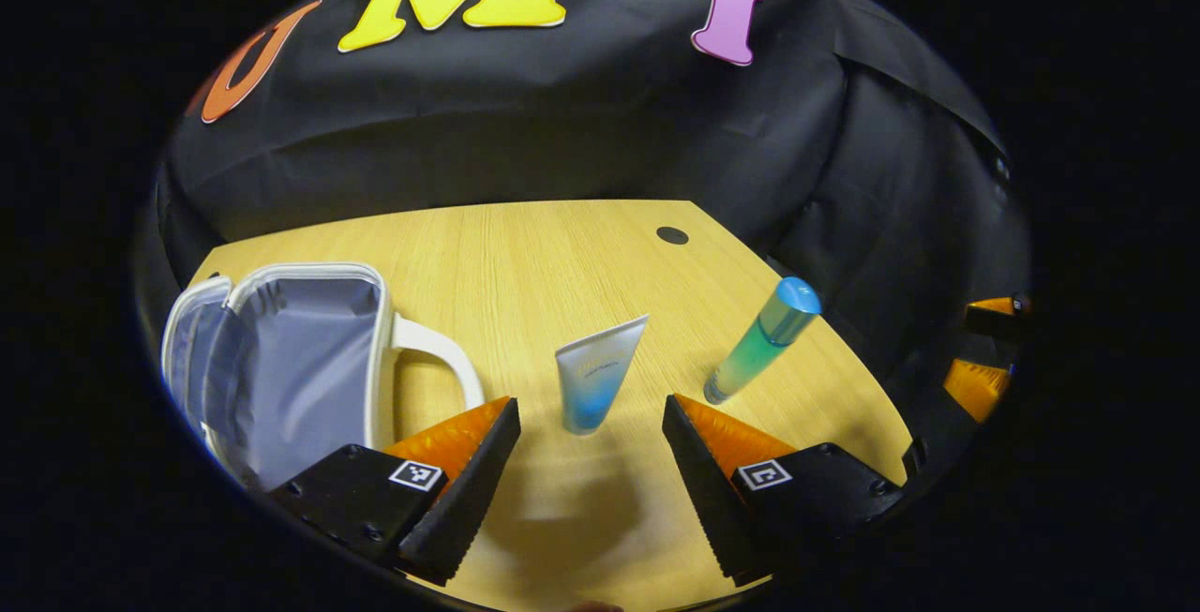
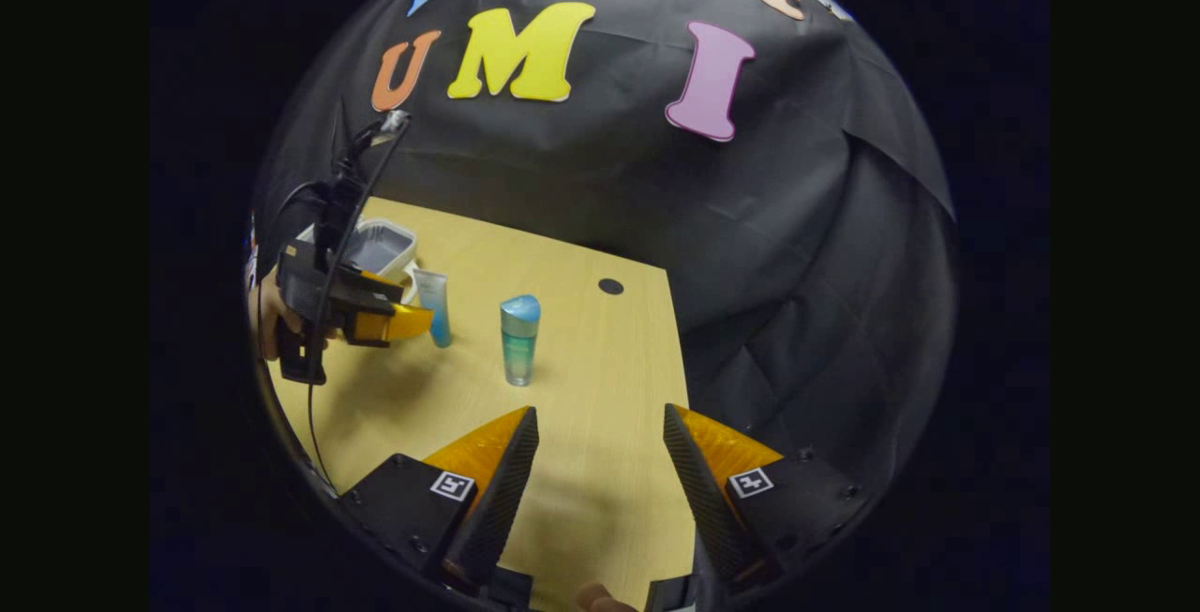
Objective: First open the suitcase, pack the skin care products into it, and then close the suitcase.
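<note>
Your left tool (image 1: 591, 425) hangs open with the tube (image 1: 597, 374) standing upright on the bench (image 1: 525, 256) straight ahead between its fingers, nearer than your open right tool (image 2: 600, 443), and the open suitcase (image 1: 281, 359) just left.

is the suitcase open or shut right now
Open: in the left gripper view the suitcase has its lid swung aside, showing a grey lining with nothing visible inside.

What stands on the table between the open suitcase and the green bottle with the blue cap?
In the left gripper view, a white and blue tube stands on its cap between the suitcase and the bottle; bare table lies around it.
</note>
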`<state>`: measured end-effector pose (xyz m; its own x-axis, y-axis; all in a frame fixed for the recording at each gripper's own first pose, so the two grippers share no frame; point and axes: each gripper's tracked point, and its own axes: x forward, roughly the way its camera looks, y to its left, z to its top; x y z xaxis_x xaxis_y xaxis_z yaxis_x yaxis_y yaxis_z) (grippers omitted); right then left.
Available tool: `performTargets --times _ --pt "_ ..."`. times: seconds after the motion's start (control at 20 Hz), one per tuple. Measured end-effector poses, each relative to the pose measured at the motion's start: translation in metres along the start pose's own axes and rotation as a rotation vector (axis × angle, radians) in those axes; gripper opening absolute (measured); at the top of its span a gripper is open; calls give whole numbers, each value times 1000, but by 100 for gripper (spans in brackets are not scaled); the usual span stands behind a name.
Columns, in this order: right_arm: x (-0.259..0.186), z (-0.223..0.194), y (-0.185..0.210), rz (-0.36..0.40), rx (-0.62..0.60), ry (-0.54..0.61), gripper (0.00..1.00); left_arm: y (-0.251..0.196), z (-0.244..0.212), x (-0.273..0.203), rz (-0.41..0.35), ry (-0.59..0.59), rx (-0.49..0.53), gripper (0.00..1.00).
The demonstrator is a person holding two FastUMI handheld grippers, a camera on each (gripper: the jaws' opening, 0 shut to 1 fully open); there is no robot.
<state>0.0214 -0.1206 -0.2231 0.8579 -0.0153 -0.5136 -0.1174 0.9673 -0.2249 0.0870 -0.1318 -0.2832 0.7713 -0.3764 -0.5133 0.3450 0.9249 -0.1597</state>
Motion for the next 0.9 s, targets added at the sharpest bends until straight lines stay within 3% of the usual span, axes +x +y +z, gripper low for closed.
performTargets --times 0.15,0.2,0.25,0.3,0.65,0.7,0.75,0.9 --pt "10 -11 -6 6 -16 29 79 9 -8 33 58 21 1 96" --pt "13 -13 -8 8 -19 37 79 12 -10 43 75 19 -1 100" --pt "17 -16 -9 9 -24 43 80 17 -10 49 97 12 -2 89" --pt "20 -17 -11 9 -28 47 80 20 -10 54 108 7 -7 92" --pt "48 10 23 127 23 15 80 21 -14 61 104 -5 -59 50" --pt "54 16 29 138 16 7 80 19 -15 59 100 2 -63 53" --pt "60 21 37 149 7 0 79 18 -16 54 101 9 -66 48" --pt "78 33 62 184 12 4 80 11 -7 25 79 -6 -82 47"
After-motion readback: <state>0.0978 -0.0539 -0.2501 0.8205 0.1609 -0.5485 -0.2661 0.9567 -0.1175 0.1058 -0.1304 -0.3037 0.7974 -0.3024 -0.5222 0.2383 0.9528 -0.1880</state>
